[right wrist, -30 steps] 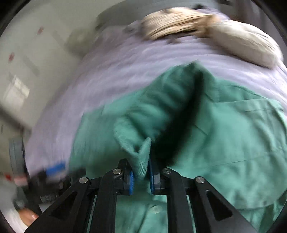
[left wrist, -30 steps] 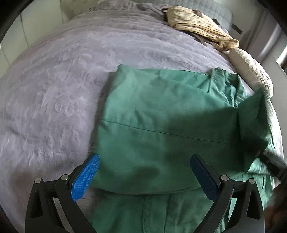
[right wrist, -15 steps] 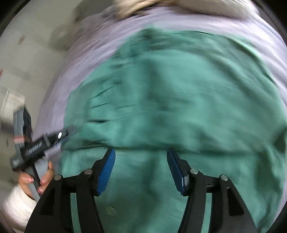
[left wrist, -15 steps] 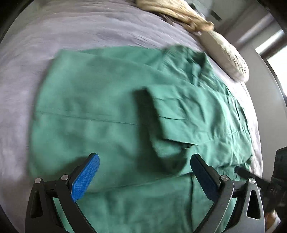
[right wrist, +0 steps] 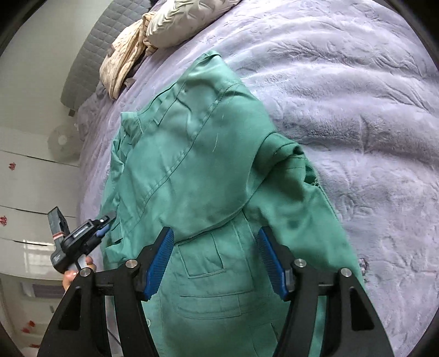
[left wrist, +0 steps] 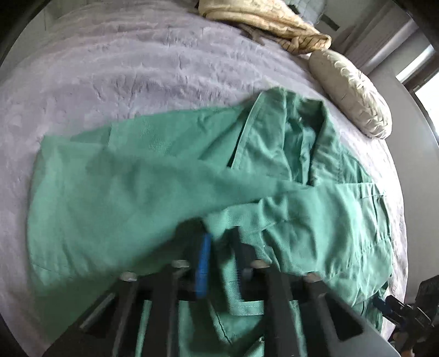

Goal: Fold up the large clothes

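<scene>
A wide bed under a lilac plush blanket (right wrist: 343, 90) fills both views. Spread across it lies the green jacket (right wrist: 197, 153), collar toward the far end, hem toward the near edge, its right sleeve already folded in over the body. At the far end sit a cream quilted pillow (left wrist: 354, 93) and a bunched beige cloth (left wrist: 263, 22), both well apart from the jacket.

The left gripper (left wrist: 219, 241) has just clamped shut on a bunch of green fabric on the jacket's left side; the cloth rises in a blurred ridge from its jaws across the body. The right gripper (right wrist: 216, 261) has just been opening and hangs above the lower front of the jacket, jaws apart with nothing pinched between them, the pads not pressing the cloth. In the right wrist view the left gripper shows small at the jacket's left edge.

The risk lies in that single-handed pull. The grip looks to have gathered a loose bunch, not a clean edge, so the layer may fold over crooked or drag the whole body sideways on the blanket, undoing the sleeve fold. The plush nap may also catch the fabric and wrinkle it. If the bite is shallow, the cloth could slip free midway.
</scene>
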`<action>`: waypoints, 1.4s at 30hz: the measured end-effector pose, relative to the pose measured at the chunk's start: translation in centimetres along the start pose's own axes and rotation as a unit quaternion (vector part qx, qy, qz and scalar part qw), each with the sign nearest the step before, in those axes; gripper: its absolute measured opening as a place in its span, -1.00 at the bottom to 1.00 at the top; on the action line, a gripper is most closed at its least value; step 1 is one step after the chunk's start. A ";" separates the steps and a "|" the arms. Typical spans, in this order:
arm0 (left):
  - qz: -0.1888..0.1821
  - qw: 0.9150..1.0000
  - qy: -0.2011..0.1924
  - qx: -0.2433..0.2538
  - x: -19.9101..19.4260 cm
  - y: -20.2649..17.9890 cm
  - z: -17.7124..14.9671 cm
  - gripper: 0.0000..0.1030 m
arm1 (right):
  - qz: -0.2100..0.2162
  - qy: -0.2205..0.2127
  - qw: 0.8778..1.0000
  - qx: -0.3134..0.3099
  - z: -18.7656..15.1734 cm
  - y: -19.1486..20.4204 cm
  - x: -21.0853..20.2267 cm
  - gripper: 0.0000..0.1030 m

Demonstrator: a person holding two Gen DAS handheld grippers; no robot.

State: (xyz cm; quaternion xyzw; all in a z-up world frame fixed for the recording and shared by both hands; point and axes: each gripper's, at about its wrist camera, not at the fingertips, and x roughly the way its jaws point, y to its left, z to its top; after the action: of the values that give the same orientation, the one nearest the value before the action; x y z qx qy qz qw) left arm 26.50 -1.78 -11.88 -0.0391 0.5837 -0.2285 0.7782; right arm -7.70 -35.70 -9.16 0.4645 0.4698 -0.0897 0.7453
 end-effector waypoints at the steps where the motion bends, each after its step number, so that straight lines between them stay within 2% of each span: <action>1: -0.010 1.000 -0.010 0.006 -0.7 -0.2 0.4 -0.83 | 0.000 0.000 1.000 -0.001 0.0 -0.2 -0.2 0.31; 5: -0.001 0.998 -0.041 0.037 -1.8 -0.9 2.0 -0.84 | 0.000 -0.003 1.000 -0.003 0.4 -0.2 0.3 0.31; 10: 0.026 0.999 -0.013 0.034 1.3 0.1 2.3 -0.84 | 0.005 -0.015 1.000 0.014 1.2 -0.4 0.7 0.31; 14: 0.032 0.999 -0.021 0.029 1.4 0.0 2.6 -0.84 | 0.033 -0.032 0.997 0.059 2.4 -1.8 0.8 0.31; 17: 0.037 0.999 -0.023 0.033 1.2 -0.3 3.2 -0.84 | 0.071 -0.050 0.989 0.121 3.5 -3.8 0.9 0.31; 21: 0.048 0.998 -0.020 0.039 1.6 -0.6 3.3 -0.84 | 0.127 -0.075 0.965 0.218 3.2 -6.8 0.6 0.29; 22: 0.051 0.998 -0.019 0.040 1.8 -0.7 3.3 -0.84 | 0.133 -0.081 0.960 0.233 2.9 -7.3 0.4 0.23; 24: 0.057 0.998 -0.018 0.037 2.0 -0.6 3.2 -0.84 | 0.127 -0.084 0.956 0.249 2.4 -8.0 0.3 -0.21; 25: 0.058 0.998 -0.019 0.035 2.0 -0.6 3.2 -0.84 | 0.125 -0.085 0.955 0.256 2.1 -8.3 0.3 -0.64; 26: 0.059 0.998 -0.020 0.033 1.9 -0.6 3.3 -0.84 | 0.127 -0.084 0.954 0.257 2.0 -8.5 0.2 -0.94; 28: 0.061 0.997 -0.023 0.038 1.9 -0.8 3.3 -0.84 | 0.118 -0.093 0.959 0.240 2.1 -8.3 -0.9 -0.94; 31: 0.069 0.996 -0.022 0.044 2.4 -0.9 3.1 -0.84 | 0.062 -0.092 0.976 0.186 2.7 -7.6 -1.4 -0.95; 32: 0.072 0.996 -0.022 0.044 2.5 -0.9 3.1 -0.84 | 0.050 -0.086 0.978 0.183 2.6 -7.7 -1.1 -0.95; 36: 0.080 0.995 -0.025 0.045 2.5 -1.1 3.0 -0.83 | 0.037 -0.080 0.976 0.202 1.2 -8.7 -0.1 -0.96; 40: 0.066 0.996 -0.023 0.046 1.1 -1.0 3.0 -0.82 | 0.032 -0.067 0.976 0.205 0.2 -8.9 -0.7 -0.96; 41: 0.062 0.997 -0.022 0.049 0.6 -0.9 2.9 -0.73 | 0.032 -0.060 0.978 0.200 0.1 -8.9 -1.0 -0.96; 42: 0.069 0.996 -0.023 0.054 -0.2 -0.8 2.7 -0.50 | 0.033 -0.058 0.979 0.195 0.1 -8.9 -1.5 -0.96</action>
State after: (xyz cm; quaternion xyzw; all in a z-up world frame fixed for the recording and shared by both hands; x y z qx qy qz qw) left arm 28.76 -2.96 -10.61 0.0384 0.5536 -0.2042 0.8064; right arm -13.53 -41.11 -13.32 0.6097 0.3840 -0.1817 0.6692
